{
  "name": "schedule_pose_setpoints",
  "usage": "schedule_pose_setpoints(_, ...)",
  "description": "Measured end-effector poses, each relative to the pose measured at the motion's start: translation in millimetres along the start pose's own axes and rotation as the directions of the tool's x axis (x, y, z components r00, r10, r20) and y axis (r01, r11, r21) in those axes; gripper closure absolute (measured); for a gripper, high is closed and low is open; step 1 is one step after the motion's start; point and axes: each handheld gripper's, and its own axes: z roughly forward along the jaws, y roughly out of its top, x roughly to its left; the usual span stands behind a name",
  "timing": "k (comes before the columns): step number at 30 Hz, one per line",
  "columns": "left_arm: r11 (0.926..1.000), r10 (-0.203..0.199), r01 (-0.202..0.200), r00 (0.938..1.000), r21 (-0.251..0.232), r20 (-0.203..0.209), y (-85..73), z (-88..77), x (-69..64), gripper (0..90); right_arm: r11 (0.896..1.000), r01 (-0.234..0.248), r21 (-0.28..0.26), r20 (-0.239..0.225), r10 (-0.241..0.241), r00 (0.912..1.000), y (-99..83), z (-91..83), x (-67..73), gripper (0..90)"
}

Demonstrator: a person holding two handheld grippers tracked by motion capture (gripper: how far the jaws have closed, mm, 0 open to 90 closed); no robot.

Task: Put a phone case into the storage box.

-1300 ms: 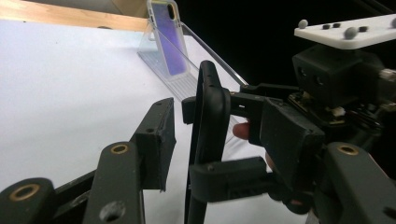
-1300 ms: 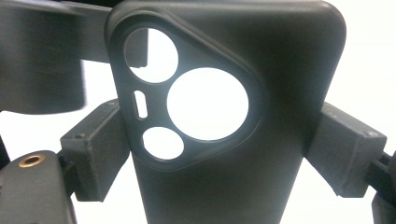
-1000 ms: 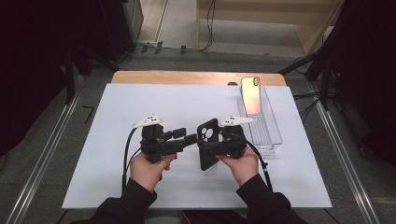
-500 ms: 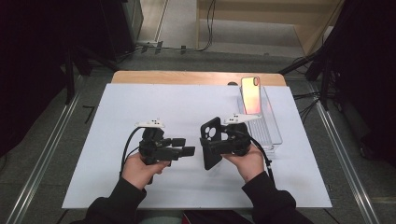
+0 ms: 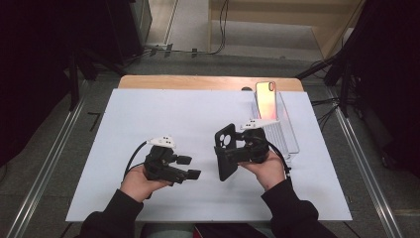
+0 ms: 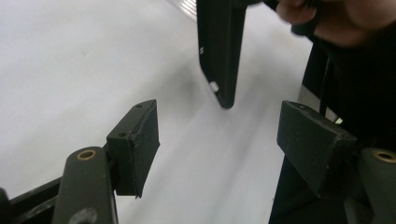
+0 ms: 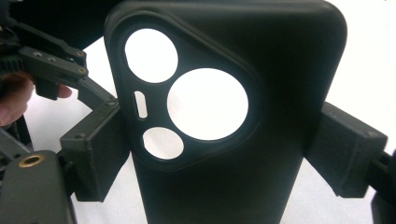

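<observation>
The left gripper's (image 5: 190,167) fingers (image 6: 134,144) have just opened off the phone case (image 5: 226,151), at frame centre; the right gripper's (image 7: 219,154) fingers clamp it alone, ready for the phone (image 5: 266,100).

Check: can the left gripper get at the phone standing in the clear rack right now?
Probably not directly. The phone stands in the rack at the far right, and the right gripper with its black phone case sits between it and the open left gripper.
</observation>
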Motion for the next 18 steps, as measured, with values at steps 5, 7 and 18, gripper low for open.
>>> schedule_pose_setpoints(5,0.9992,0.033,-0.032,0.9991,0.022,-0.028,-10.0,-1.7,3.6,26.6,1.0,0.018,0.016,-0.014,-0.018,0.9997,3.4,-4.0,-1.4,12.2)
schedule_pose_setpoints(7,0.9991,0.033,-0.032,0.999,0.028,-0.03,-13.7,-3.8,5.2,26.6,0.999,0.03,0.024,-0.019,-0.029,0.9994,5.6,-6.7,-1.7,12.2)
schedule_pose_setpoints(18,0.9999,0.01,-0.009,0.9972,0.013,-0.074,-26.1,-13.8,12.9,26.6,0.997,0.071,0.01,-0.026,-0.071,0.9972,20.7,-36.4,-2.3,12.2)
